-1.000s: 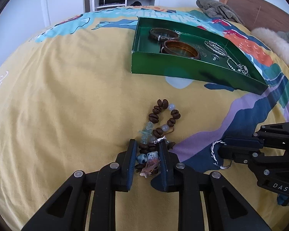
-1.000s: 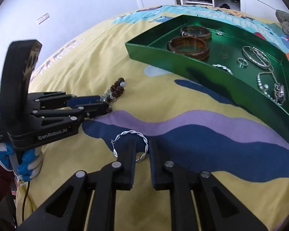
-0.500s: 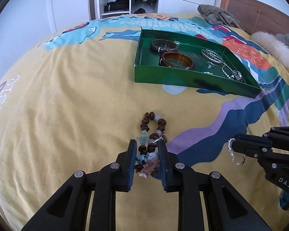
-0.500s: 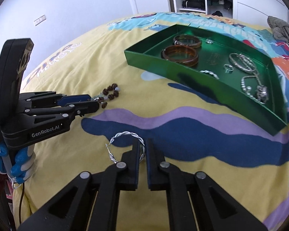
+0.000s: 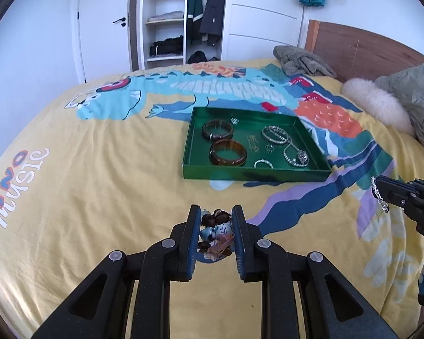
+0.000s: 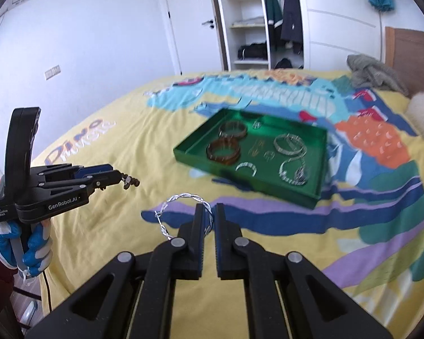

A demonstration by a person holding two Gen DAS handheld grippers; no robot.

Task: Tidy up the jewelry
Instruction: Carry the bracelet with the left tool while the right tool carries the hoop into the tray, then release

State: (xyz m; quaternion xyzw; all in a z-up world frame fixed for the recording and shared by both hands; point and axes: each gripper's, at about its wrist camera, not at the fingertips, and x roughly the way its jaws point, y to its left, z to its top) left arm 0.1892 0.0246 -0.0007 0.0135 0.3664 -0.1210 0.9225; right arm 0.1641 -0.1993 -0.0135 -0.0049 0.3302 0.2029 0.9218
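My left gripper [image 5: 215,220] is shut on a brown bead bracelet [image 5: 215,227] with blue and white charms, held above the bed. It also shows in the right wrist view [image 6: 118,176], beads [image 6: 130,182] dangling at its tips. My right gripper [image 6: 209,214] is shut on a twisted silver bangle [image 6: 181,199], lifted off the bed. It shows at the right edge of the left wrist view [image 5: 381,189]. A green tray [image 5: 254,174] ahead holds two brown bangles [image 5: 227,152], silver bracelets [image 5: 277,135] and rings.
The bed has a yellow dinosaur-print cover [image 5: 99,169]. A grey cloth [image 5: 302,60], a fluffy white pillow [image 5: 376,104] and a wooden headboard [image 5: 367,48] lie at the far right. An open wardrobe [image 5: 181,17] stands behind.
Both grippers have risen well above the bed, each carrying its piece. The bead bracelet has left the cover. The tray now looks farther and lower.
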